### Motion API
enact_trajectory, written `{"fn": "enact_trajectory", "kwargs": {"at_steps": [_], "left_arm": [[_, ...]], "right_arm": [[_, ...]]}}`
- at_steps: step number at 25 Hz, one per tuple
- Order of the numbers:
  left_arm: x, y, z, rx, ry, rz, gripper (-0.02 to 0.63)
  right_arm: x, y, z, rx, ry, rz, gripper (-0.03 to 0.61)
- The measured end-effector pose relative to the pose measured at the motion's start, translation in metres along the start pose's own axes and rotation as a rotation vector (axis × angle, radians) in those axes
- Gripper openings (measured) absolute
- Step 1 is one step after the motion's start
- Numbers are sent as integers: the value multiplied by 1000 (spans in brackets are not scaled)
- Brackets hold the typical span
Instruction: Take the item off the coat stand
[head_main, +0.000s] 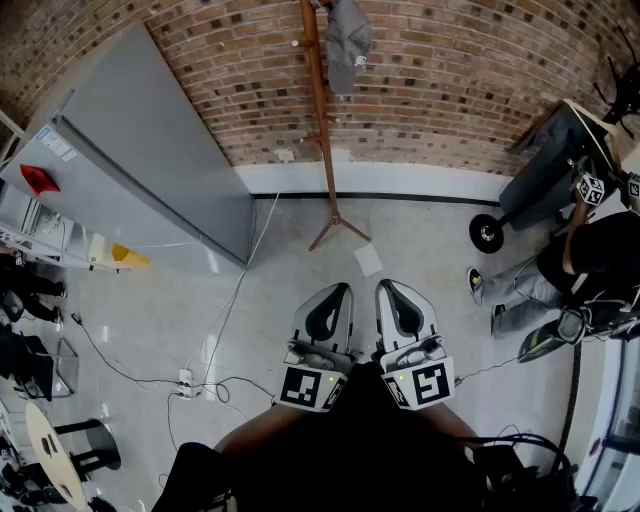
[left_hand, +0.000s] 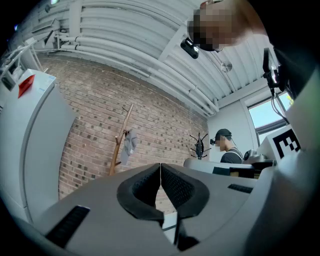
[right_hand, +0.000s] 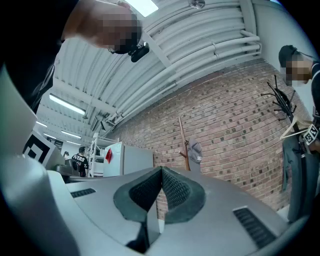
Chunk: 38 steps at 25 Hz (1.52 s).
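A wooden coat stand (head_main: 322, 120) rises against the brick wall, and a grey cap (head_main: 346, 42) hangs from a peg near its top. The stand (left_hand: 120, 142) and cap (left_hand: 129, 144) show small and far in the left gripper view, and the cap (right_hand: 194, 152) shows again in the right gripper view beside the stand (right_hand: 183, 143). My left gripper (head_main: 336, 291) and right gripper (head_main: 391, 288) are held side by side low in the head view, well short of the stand. Both are shut with nothing between the jaws.
A grey cabinet (head_main: 150, 150) stands left of the stand. Cables (head_main: 215, 345) and a power strip lie on the floor at left. A paper (head_main: 368, 259) lies near the stand's feet. A seated person (head_main: 570, 270) and a wheeled cart (head_main: 540, 170) are at right.
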<state>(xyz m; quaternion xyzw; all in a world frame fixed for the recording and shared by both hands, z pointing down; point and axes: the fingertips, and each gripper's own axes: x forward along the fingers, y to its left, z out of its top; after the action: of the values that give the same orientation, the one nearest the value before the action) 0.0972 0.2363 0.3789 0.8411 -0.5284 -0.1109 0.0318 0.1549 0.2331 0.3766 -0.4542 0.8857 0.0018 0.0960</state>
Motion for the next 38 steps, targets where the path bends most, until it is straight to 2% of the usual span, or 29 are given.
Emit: {"fn": "enact_trajectory", "kwargs": {"at_steps": [4, 8, 15, 22, 29, 38], "left_arm": [[-2, -8, -1, 25, -3, 2, 18], [-3, -9, -4, 17, 2, 21, 18], [-2, -3, -9, 11, 8, 42, 18], [18, 10, -10, -3, -2, 31, 18], [64, 47, -14, -22, -4, 20, 18], [149, 124, -1, -36, -12, 3, 18]], "right_arm": [[-5, -1, 1, -4, 6, 8, 17], [-10, -1, 1, -9, 11, 20, 17], [-7, -10, -13, 55, 45, 9, 18], [9, -25, -13, 37, 45, -8, 18], [61, -51, -12, 8, 22, -24, 18], [169, -93, -3, -54, -20, -69, 20]]}}
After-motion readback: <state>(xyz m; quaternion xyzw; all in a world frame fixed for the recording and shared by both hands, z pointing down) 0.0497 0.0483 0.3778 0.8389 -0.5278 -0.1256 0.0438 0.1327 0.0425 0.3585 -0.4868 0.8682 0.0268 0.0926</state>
